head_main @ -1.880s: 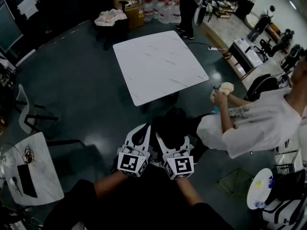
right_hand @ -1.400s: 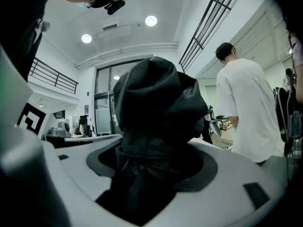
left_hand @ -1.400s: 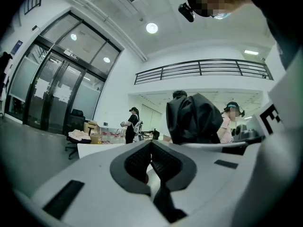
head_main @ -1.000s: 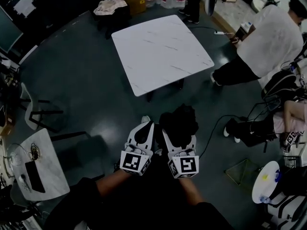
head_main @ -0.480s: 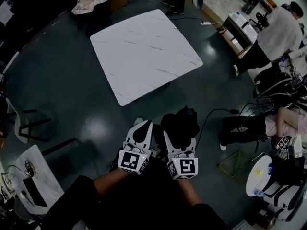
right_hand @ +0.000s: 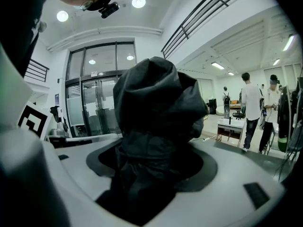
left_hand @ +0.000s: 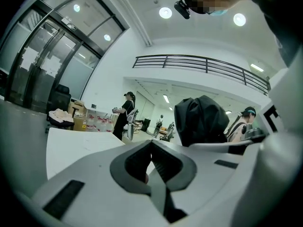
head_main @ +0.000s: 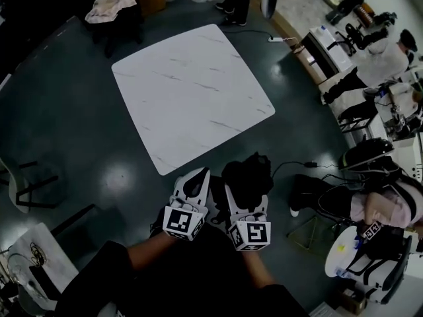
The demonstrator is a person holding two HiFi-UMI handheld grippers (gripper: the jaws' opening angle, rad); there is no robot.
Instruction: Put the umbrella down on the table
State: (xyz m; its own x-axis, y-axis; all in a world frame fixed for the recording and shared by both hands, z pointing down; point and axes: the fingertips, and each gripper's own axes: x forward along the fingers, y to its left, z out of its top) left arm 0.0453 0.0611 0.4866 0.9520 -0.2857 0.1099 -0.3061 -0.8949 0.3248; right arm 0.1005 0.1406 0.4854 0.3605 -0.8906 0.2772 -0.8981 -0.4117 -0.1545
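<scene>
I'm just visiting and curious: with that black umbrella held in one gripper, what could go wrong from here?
1. The umbrella hangs over the floor, short of the table; opening the right gripper now would likely drop it.
2. The jaws clamp soft, bunched fabric, so it might slip.
3. A cable lies on the floor nearby, a possible trip.

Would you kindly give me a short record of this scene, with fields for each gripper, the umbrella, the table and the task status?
left gripper: jaws together, nothing between them
right gripper: clamped on the umbrella
umbrella: black, folded, bunched fabric sticking out past the jaws
table: white marbled top, ahead of both grippers, nothing on it in the head view
task status: umbrella not yet on the table; it is held over the dark floor, short of the table's near edge
</scene>
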